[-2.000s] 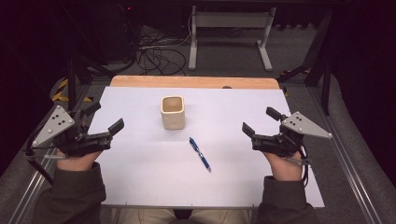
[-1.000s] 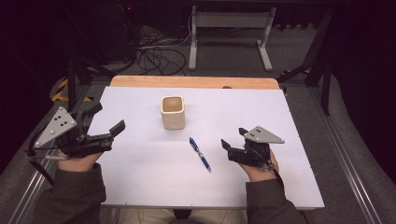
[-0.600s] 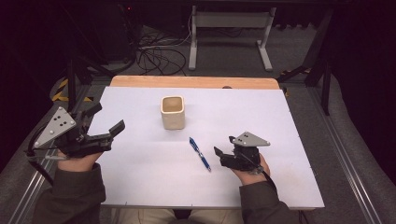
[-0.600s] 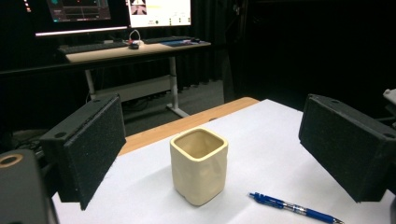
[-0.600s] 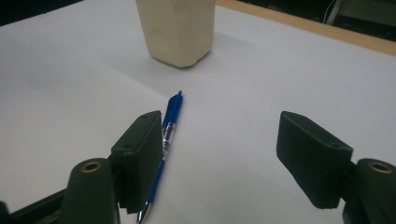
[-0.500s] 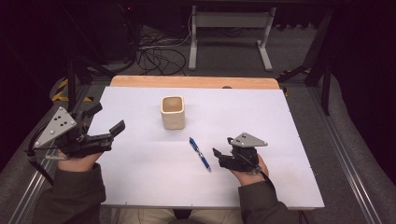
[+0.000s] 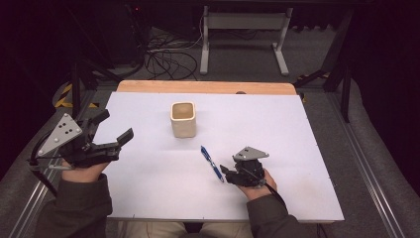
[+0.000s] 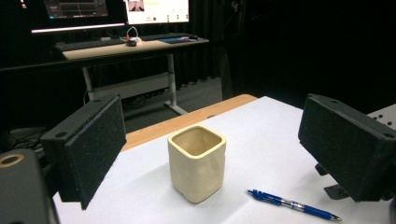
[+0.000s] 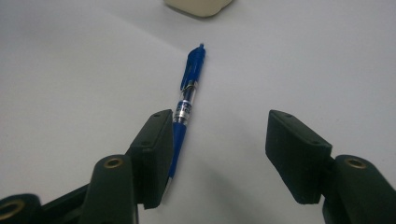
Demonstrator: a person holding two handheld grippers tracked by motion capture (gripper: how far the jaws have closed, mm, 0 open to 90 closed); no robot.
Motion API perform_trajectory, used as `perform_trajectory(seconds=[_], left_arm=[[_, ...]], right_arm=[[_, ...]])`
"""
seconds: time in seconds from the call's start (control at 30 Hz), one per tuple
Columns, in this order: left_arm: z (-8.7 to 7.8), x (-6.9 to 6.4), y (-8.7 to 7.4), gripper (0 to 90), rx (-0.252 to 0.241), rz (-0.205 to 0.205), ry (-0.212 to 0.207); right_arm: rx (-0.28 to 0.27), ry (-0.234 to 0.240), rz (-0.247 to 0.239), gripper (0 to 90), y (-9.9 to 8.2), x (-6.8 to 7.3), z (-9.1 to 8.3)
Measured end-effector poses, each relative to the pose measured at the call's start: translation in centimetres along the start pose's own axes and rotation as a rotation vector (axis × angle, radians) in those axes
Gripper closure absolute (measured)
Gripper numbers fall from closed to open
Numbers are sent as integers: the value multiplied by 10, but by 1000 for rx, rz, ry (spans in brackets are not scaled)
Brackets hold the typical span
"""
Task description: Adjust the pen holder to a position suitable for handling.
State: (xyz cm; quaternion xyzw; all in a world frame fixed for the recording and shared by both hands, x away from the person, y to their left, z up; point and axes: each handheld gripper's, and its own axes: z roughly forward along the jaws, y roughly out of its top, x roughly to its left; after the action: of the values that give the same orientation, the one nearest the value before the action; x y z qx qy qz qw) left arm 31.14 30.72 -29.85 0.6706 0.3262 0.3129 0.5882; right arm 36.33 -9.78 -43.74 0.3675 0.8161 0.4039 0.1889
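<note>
Blue plastic click pen [image 9: 189, 98]: flat on white bench [image 7: 297, 148]; right tongs [image 9: 233, 154] closing astride, ungripped. Left tongs [image 7: 113, 130] open, idle.

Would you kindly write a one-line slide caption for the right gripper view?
Right gripper, jaws closing but apart, straddles a blue pen lying on the white table.
</note>
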Motion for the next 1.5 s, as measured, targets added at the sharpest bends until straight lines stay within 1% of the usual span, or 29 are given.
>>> perform_trajectory(seconds=[0.1,0.33,0.5,0.67,0.87,1.03,1.2,1.33,1.37,1.47,1.5], left_arm=[[0,0,0,84,3,0,0],[1,0,0,85,0,1,-2],[1,0,-1,85,0,-4,-3],[1,0,-1,86,4,-2,-4],[2,-1,-1,86,8,0,-5],[2,-1,-2,86,6,-1,-6],[3,-1,-2,86,10,-1,-8],[4,-2,-2,87,12,-1,-10],[5,-2,-2,87,14,1,-11],[5,-3,-3,87,16,2,-12],[5,-3,-3,87,16,3,-13]], right_arm=[[17,9,0,441,-2,3,4],[70,22,21,475,-5,10,13],[88,22,22,490,-7,11,17],[103,31,16,516,-8,15,19],[127,18,0,552,-9,21,24],[130,0,-11,573,-9,23,24],[129,-10,-9,591,-10,25,24],[128,-17,-7,623,-10,27,24],[129,-16,-5,653,-10,28,24],[126,-17,-1,677,-10,28,24],[123,-17,4,702,-11,27,24]])
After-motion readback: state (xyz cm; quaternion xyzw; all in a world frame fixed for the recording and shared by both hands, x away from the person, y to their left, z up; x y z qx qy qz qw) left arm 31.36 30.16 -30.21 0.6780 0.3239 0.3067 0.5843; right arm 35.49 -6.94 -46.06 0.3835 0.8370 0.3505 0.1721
